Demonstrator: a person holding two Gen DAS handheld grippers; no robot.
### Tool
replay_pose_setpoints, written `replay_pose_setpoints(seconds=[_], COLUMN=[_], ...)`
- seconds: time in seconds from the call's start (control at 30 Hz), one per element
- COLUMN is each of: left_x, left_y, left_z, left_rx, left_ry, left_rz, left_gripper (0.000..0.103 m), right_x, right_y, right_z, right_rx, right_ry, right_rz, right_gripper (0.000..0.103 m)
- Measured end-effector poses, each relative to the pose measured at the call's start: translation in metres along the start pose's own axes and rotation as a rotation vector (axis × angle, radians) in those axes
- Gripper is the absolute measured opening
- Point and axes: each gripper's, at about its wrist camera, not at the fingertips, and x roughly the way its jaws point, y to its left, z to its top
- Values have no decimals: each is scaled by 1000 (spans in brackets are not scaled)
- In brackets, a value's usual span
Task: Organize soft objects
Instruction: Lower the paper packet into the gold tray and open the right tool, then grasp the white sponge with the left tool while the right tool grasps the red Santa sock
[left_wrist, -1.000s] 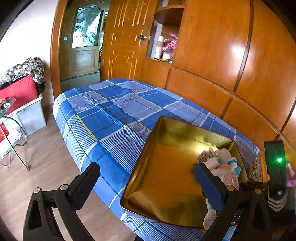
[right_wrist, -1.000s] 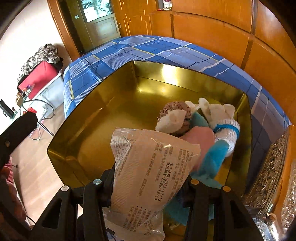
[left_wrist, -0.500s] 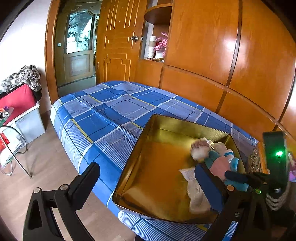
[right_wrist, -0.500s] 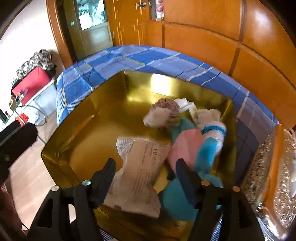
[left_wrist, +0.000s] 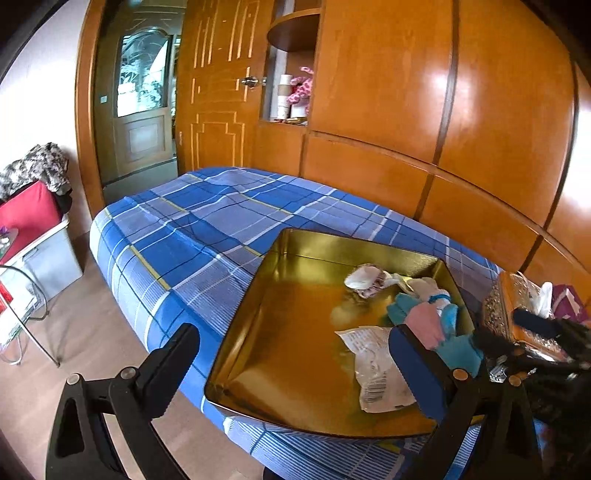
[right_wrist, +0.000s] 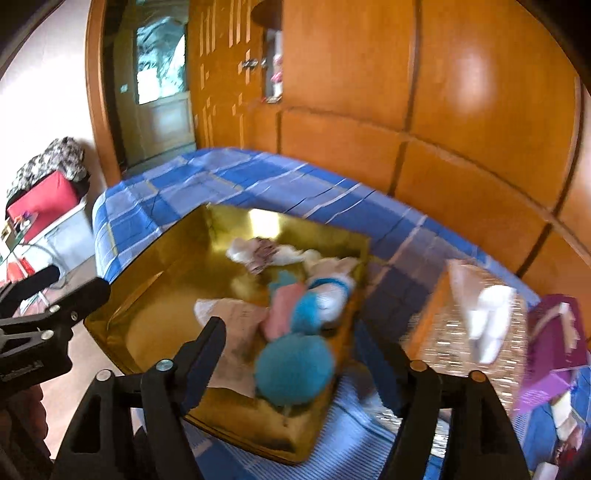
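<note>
Jaws of my right claw (right_wrist: 291, 354) have just been opening and stand wide with nothing between them. White packet (left_wrist: 376, 365) lies in the gold tray (left_wrist: 295, 369) on the bed (left_wrist: 192, 229), beside the blue plush toy (right_wrist: 295, 365) and socks (left_wrist: 369, 280). My left claw (left_wrist: 295, 365) gapes wide, holding nothing.

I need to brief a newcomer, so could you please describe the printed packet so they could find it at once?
On the blue plaid bed sits a gold tray. The white packet lies flat at its near right, beside the plush toys; it alone is crinkly, with printed text and a barcode.
</note>
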Motion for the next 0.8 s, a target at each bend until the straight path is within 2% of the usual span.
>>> replay_pose_setpoints(seconds=[0.27,0.47,0.6,0.8], left_x=[-11,-21,-34,-59], left_y=[-31,-63,-87,-139], left_z=[-8,-17,-20,-25], left_rx=[94,204,292,447], left_ry=[-15,-23,-53,-88], left_rz=[-84,-163,-238,-413], left_gripper=[103,103,103,103], right_x=[-49,-87,-117,-157], right_y=[-56,-116,-170,-265], right_z=[-8,-25,-45,-91], right_rx=[74,180,276,500], right_ry=[-99,-158,-183,-163], right_rz=[-85,-172,-285,-483], right_gripper=[80,80,80,80])
